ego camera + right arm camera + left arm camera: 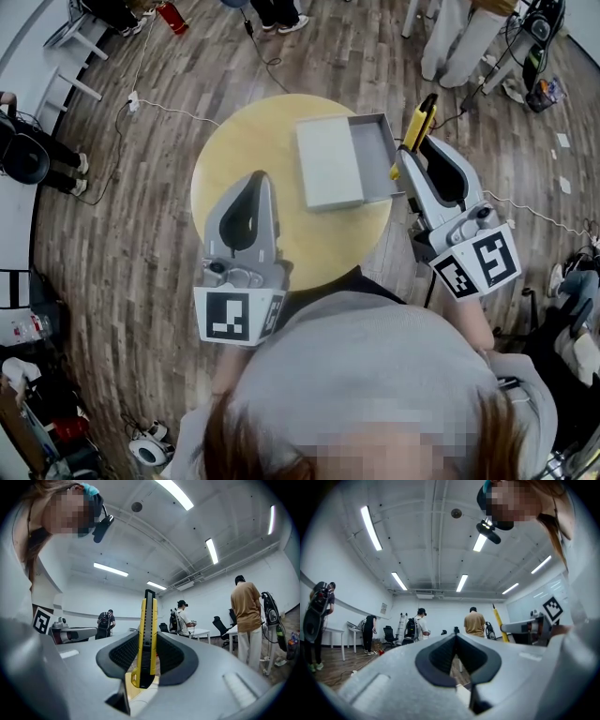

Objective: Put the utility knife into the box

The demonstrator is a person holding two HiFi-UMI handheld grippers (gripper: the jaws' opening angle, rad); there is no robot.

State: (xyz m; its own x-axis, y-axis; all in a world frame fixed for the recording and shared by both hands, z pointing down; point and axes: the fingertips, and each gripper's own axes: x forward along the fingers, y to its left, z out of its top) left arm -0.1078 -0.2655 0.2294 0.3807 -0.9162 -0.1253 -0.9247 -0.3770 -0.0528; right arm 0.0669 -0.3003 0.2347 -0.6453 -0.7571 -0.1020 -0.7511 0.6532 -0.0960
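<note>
Two grippers, one yellow utility knife [419, 120], one open grey box [371, 155], one round table [239, 141]. Knife pinched upright in the right gripper [405, 161], just beside the box's right wall, not inside. Left gripper [259, 180] closed together on nothing. Box and table only in the head view; pad contact on the knife only in the right gripper view.

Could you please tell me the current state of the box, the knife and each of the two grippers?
Grey rectangular box: open, tray empty.
Yellow and black utility knife: gripped, outside the box, no blade showing.
Right gripper: shut on the utility knife.
Left gripper: shut, nothing between its jaws.
</note>
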